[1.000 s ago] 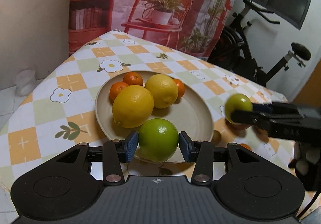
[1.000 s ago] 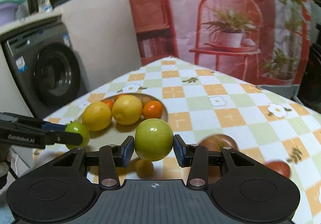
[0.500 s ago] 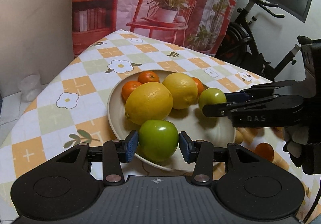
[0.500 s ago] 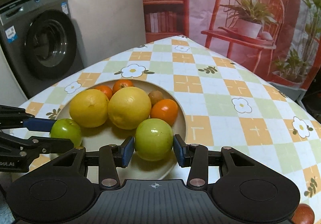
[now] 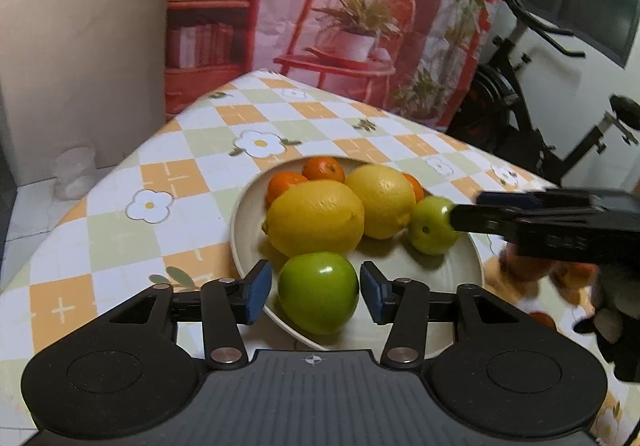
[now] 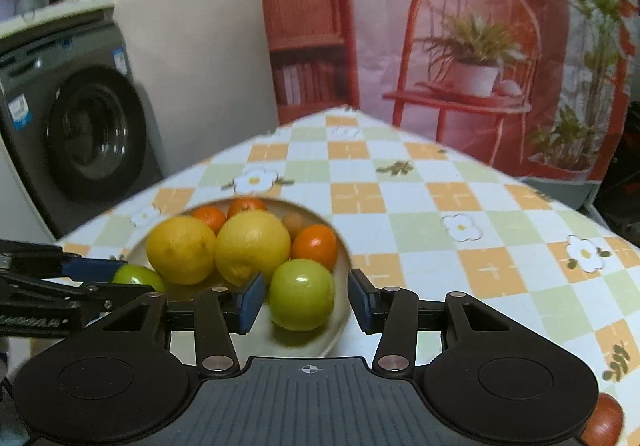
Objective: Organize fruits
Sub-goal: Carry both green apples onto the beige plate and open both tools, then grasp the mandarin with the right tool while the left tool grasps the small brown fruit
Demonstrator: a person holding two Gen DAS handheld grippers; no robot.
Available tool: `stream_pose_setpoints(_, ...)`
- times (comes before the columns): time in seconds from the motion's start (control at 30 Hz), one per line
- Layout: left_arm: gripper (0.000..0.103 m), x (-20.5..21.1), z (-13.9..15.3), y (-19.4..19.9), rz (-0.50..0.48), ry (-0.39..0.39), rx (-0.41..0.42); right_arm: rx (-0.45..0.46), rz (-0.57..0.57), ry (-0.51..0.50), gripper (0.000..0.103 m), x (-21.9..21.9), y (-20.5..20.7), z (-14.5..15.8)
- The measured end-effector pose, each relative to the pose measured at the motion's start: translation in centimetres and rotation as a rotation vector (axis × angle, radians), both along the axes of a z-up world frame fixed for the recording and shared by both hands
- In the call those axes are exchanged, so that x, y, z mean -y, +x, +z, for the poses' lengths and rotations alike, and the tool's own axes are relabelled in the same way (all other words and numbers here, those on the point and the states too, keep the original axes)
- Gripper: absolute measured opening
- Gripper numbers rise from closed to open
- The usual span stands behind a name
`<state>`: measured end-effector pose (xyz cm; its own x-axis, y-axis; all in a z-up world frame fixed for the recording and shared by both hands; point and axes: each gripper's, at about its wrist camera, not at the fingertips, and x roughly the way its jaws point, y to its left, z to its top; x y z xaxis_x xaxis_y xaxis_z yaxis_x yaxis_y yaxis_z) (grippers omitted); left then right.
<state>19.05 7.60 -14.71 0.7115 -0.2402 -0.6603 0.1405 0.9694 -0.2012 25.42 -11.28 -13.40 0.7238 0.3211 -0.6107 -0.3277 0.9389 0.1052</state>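
Note:
A beige plate [image 5: 244,246] on the checked tablecloth holds two large lemons [image 5: 316,224], several small oranges [image 5: 323,168] and two green apples. My left gripper [image 5: 316,290] is open, its pads apart from the dark green apple [image 5: 318,298] lying on the plate's near rim. My right gripper [image 6: 306,300] is open around the paler green apple [image 6: 302,300], which rests on the plate [image 6: 340,246] beside an orange [image 6: 316,246]. The right gripper also shows in the left wrist view [image 5: 464,210], with that apple [image 5: 430,224] at its tips.
Reddish fruits [image 5: 532,270] lie on the tablecloth right of the plate, and one [image 6: 606,420] shows at the right wrist view's lower corner. A washing machine [image 6: 76,142] stands left of the table. An exercise bike [image 5: 540,126] stands beyond the table's right side.
Both grippers have opened: each green apple is let go and now rests on the plate. The right gripper came in from the right over the plate.

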Motion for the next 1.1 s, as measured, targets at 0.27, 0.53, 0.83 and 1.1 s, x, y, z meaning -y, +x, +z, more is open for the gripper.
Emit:
stream_pose_setpoints(0.27, 0.058, 1.2, 1.8, -1.8, 0.042, 0.003, 0.064, 0.074, -0.086, 0.090, 0.043, 5.2, -5.3, 0.4)
stream_pose_setpoints(0.53, 0.058, 5.1, 2.2, -4.2, 0.029, 0.055, 0.101, 0.044, -0.081, 0.095, 0.045, 6.1, -10.4, -2.3)
stream_pose_setpoints(0.83, 0.058, 7.3, 1.0, -5.9, -0.002, 0.077, 0.062, 0.004, -0.025, 0.046, 0.044, 5.1, -11.3, -4.2)
stream_pose_setpoints(1.1, 0.058, 7.7, 0.6, -6.5, 0.002, 0.095, 0.046, 0.006, 0.009, 0.067, 0.037, 5.4, -11.5, -4.4)
